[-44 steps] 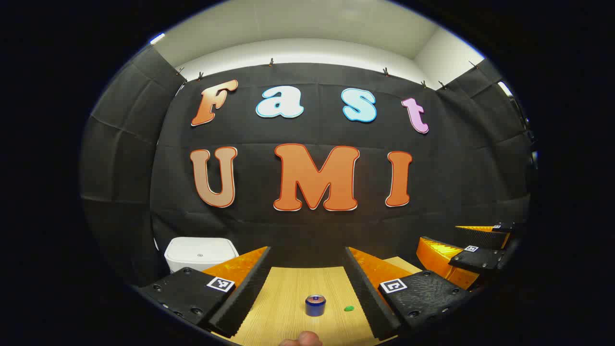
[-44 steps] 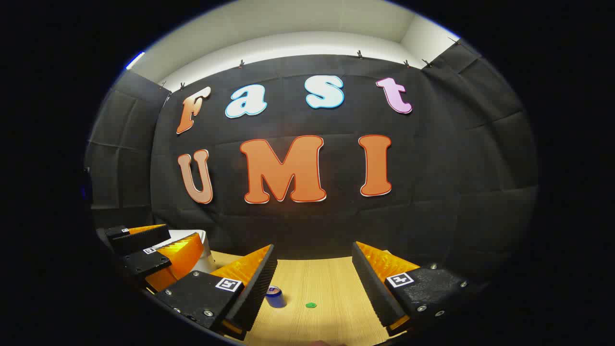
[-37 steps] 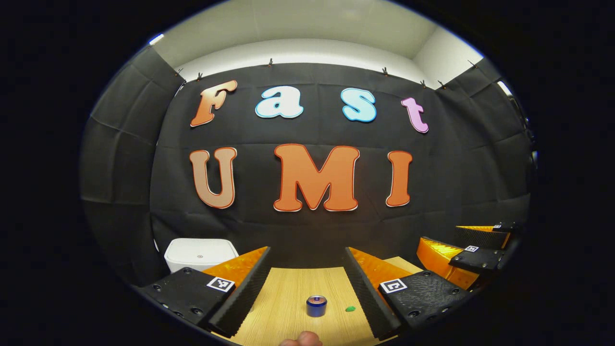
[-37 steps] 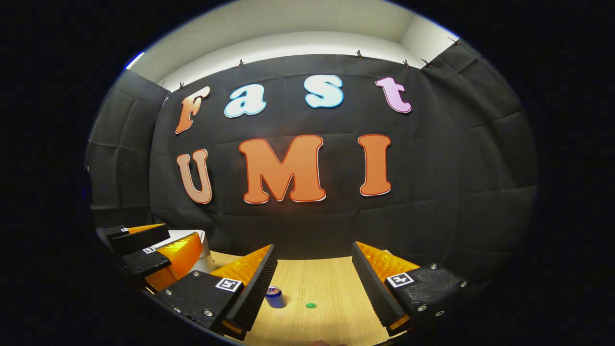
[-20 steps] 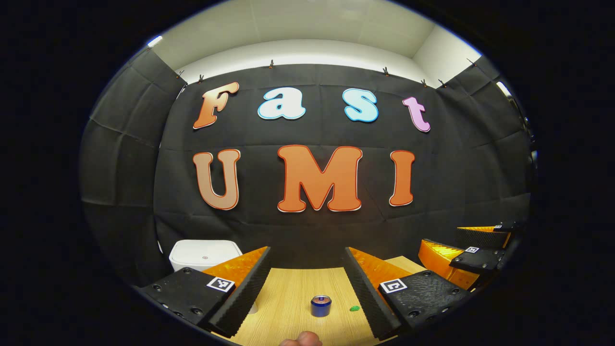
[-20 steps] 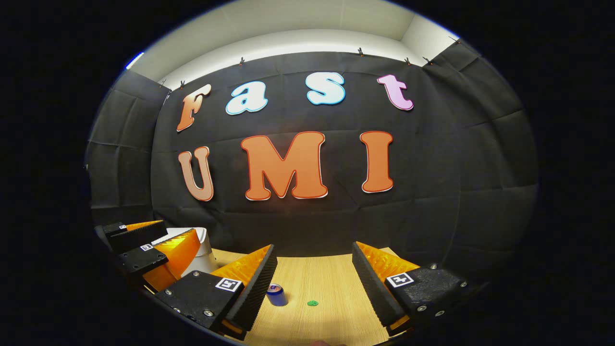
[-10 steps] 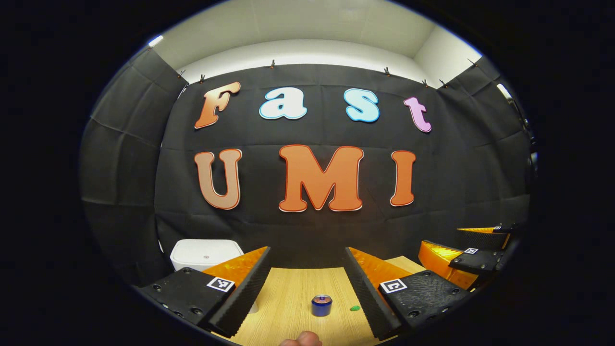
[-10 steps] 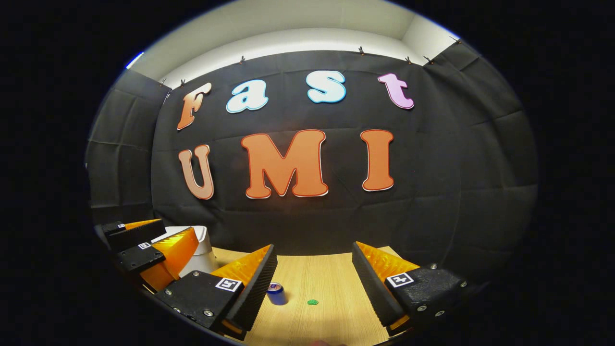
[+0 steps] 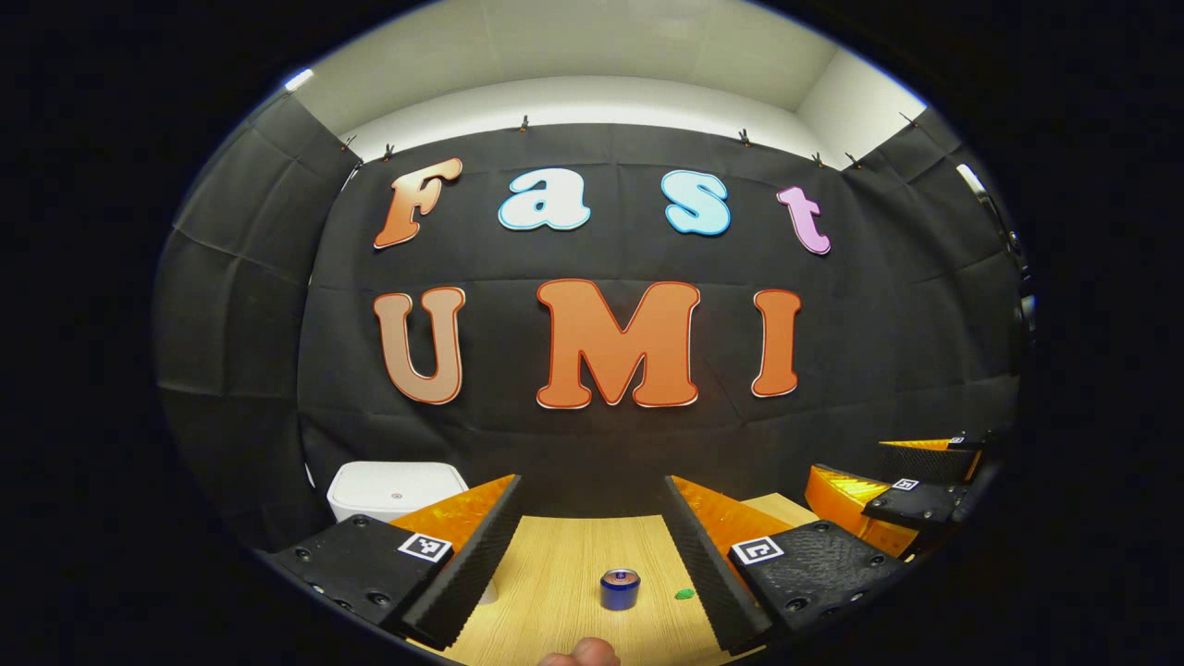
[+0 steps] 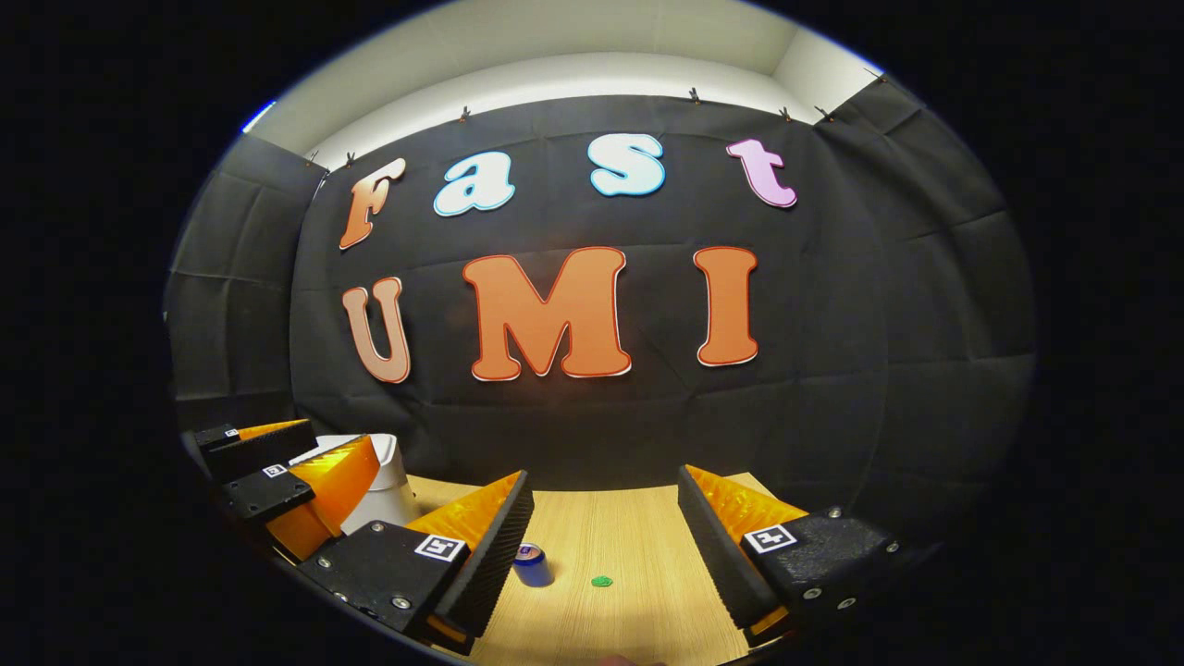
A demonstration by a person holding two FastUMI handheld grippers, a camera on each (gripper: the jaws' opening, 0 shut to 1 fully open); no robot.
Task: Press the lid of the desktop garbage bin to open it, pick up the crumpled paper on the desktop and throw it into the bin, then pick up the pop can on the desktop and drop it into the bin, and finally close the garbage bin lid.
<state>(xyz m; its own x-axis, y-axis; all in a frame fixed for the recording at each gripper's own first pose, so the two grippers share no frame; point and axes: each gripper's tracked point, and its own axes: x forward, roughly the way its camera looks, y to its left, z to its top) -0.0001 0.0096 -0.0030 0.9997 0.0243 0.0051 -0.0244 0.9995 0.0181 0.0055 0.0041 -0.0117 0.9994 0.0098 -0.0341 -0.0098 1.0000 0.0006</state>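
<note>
Item: pop can point(image 9: 619, 588), blue, upright on the wooden tabletop point(image 9: 555, 573), near centre, between and beyond the spread fingers of the left claw point(image 9: 592, 555). Likely light, thin-walled, smooth; take hold across the mid-body, gently.

Item: garbage bin point(image 9: 396, 488), white, lid shut, far left; press the lid's top.

Item: green scrap point(image 10: 602, 582), small, just right of the can.

Right claw point(image 10: 606, 546): spread, empty.
</note>
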